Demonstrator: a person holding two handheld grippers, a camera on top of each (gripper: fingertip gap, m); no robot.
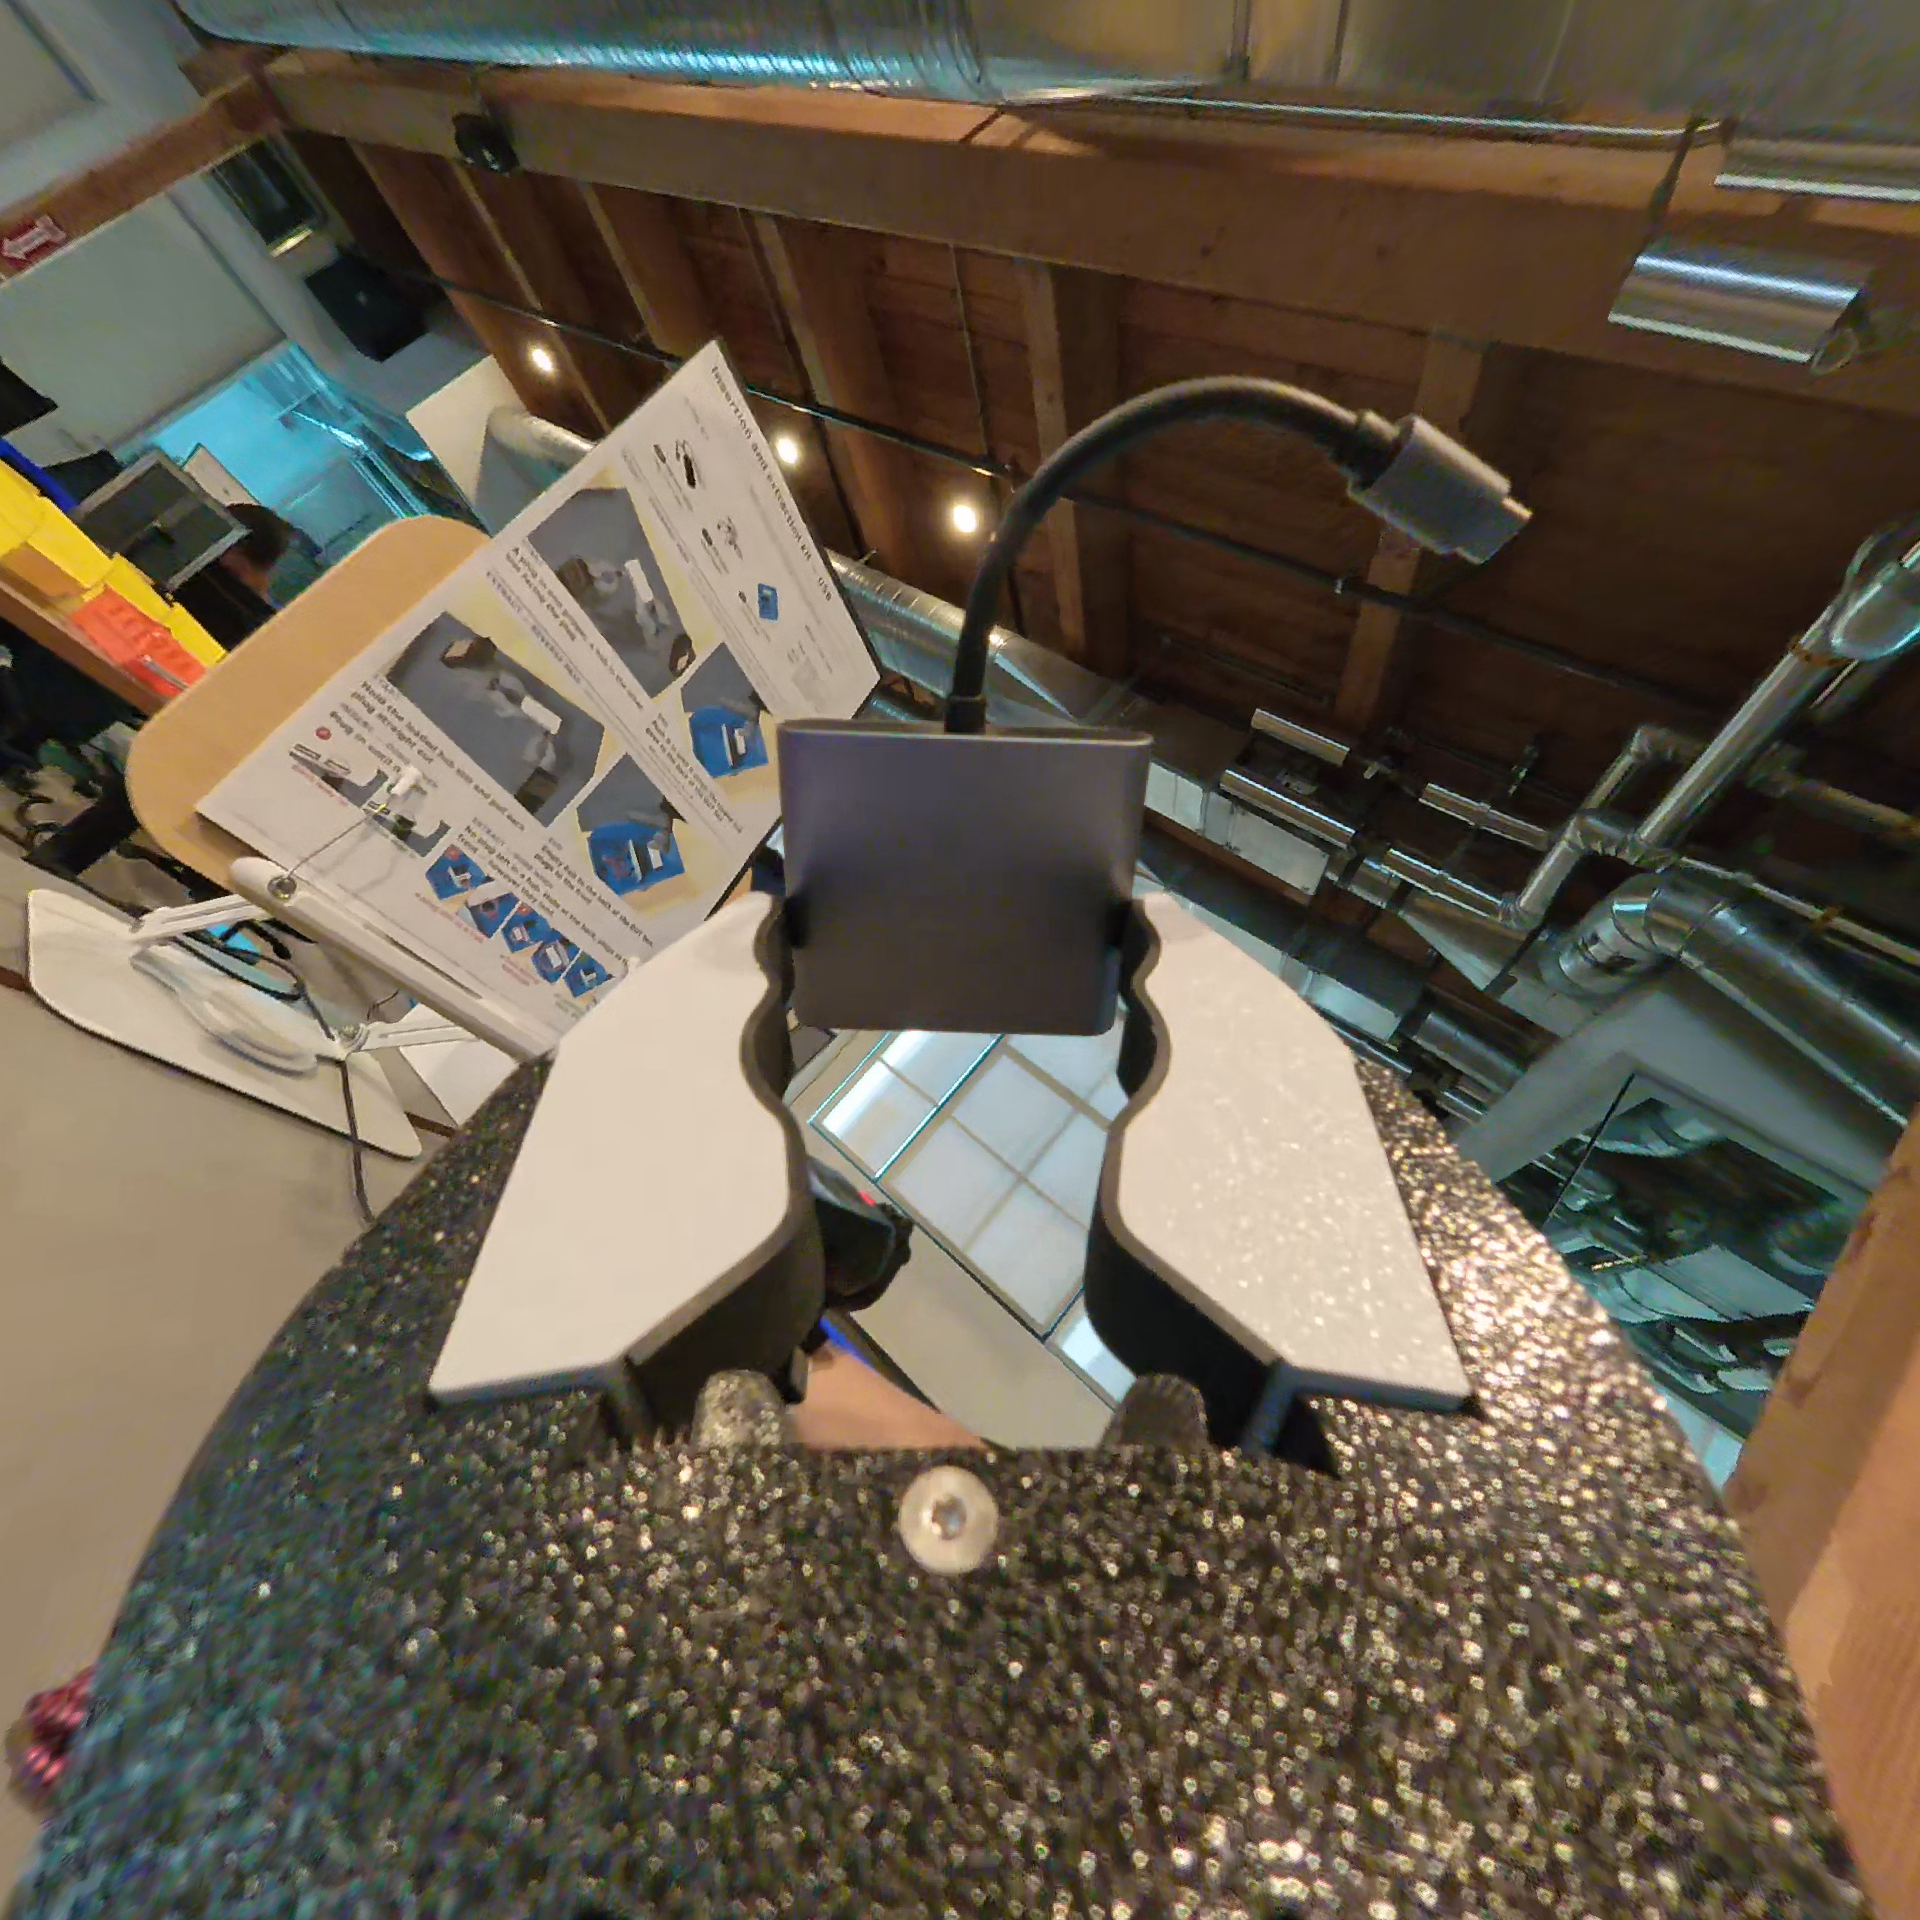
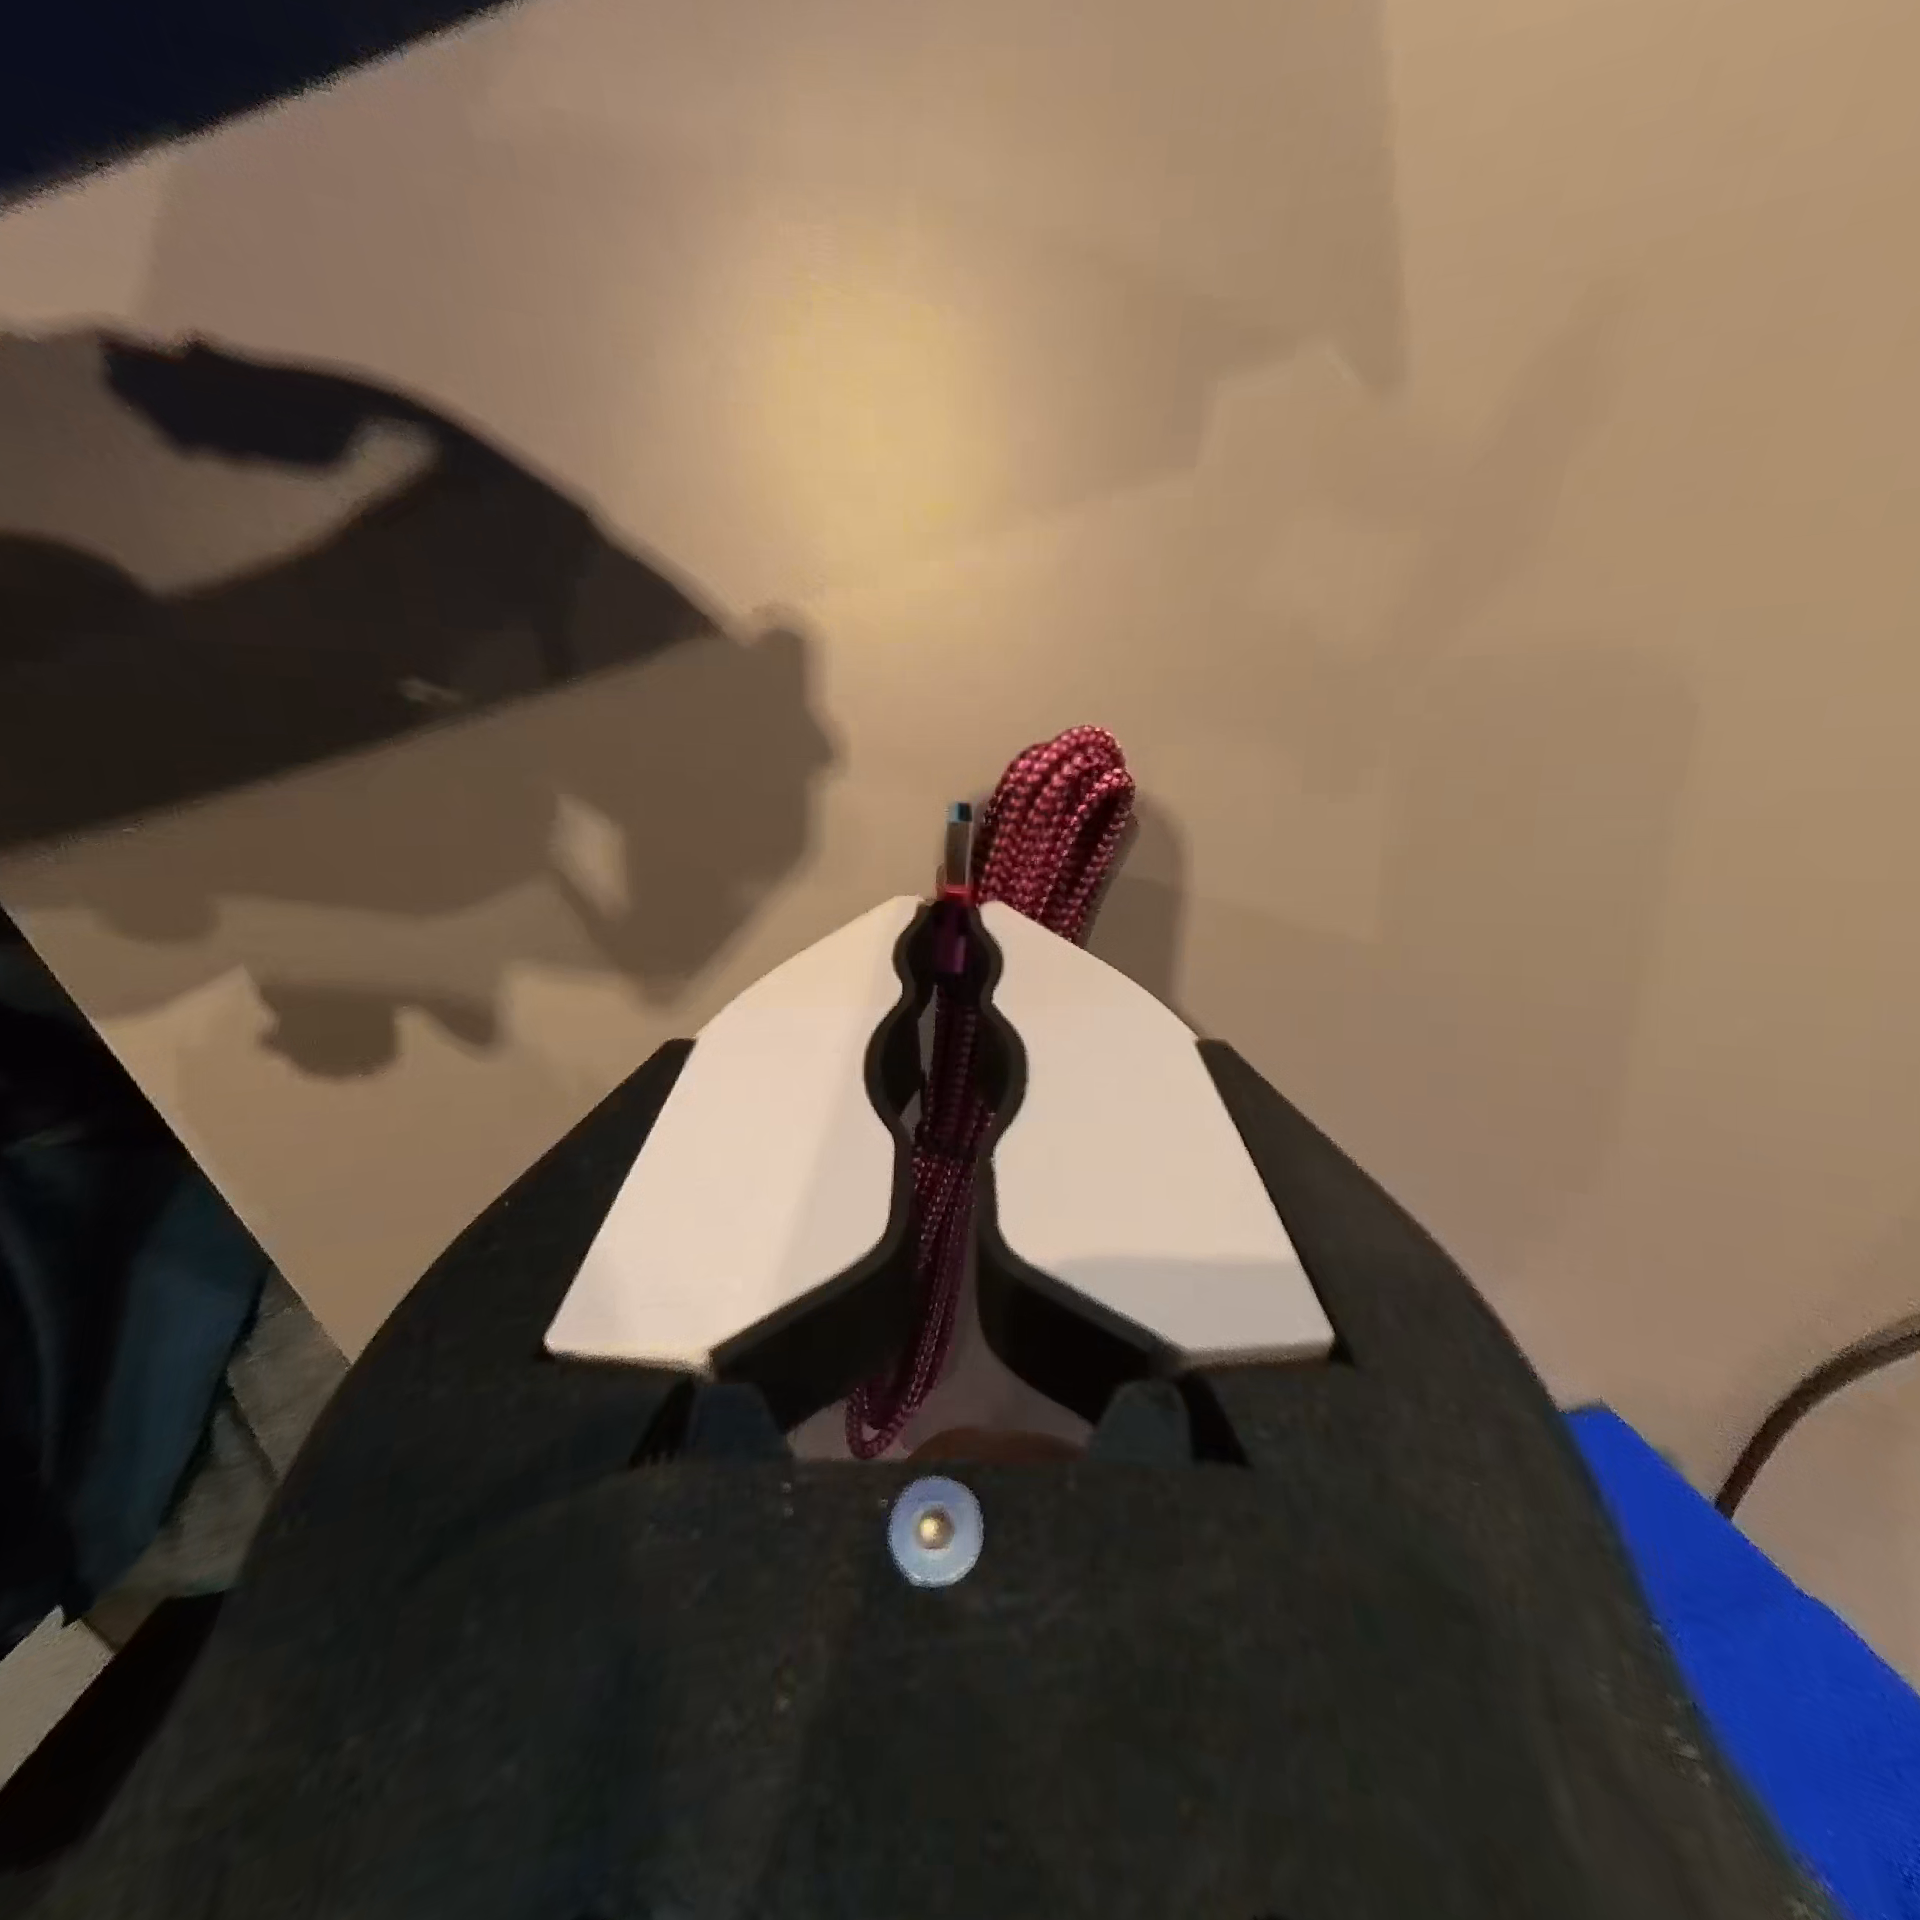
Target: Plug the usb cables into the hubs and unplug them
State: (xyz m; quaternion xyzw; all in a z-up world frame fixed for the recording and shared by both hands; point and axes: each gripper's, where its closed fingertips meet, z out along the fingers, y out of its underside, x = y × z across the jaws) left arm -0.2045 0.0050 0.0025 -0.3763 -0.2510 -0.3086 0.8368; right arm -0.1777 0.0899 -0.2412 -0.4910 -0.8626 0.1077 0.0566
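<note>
Grey aluminium is showing between the fingers (image 1: 1132, 935) of the left gripper (image 1: 954, 951), which is clamping the hub (image 1: 951, 883) by its two side edges, raised off the bench (image 1: 156, 1195) and tilted up toward the ceiling. The hub's long axis is running straight out along the fingers; its short black lead (image 1: 1013, 540) is leaving the far end, arching over and ending in a grey plug (image 1: 1439, 488) that is pointing right and a little down. The near edge is hanging free between the fingers, and I cannot see from here which edge carries the ports.

The right gripper (image 2: 954, 914) is clenching the metal-tipped plug (image 2: 956, 852) of the red braided cable (image 2: 1049, 821), above the tan bench with a blue patch at the near right edge. The plug's long axis is lying along the fingers, tip pointing forward and leaning slightly left; the coiled cable is bunching just right of it and trailing back through the gap.

Judging the step as bringing plug and hub together, doing it well is meaning turning the hub so a port faces the plug, lining both axes up before pushing, and keeping the left grip firm so the hub is not sliding back.
</note>
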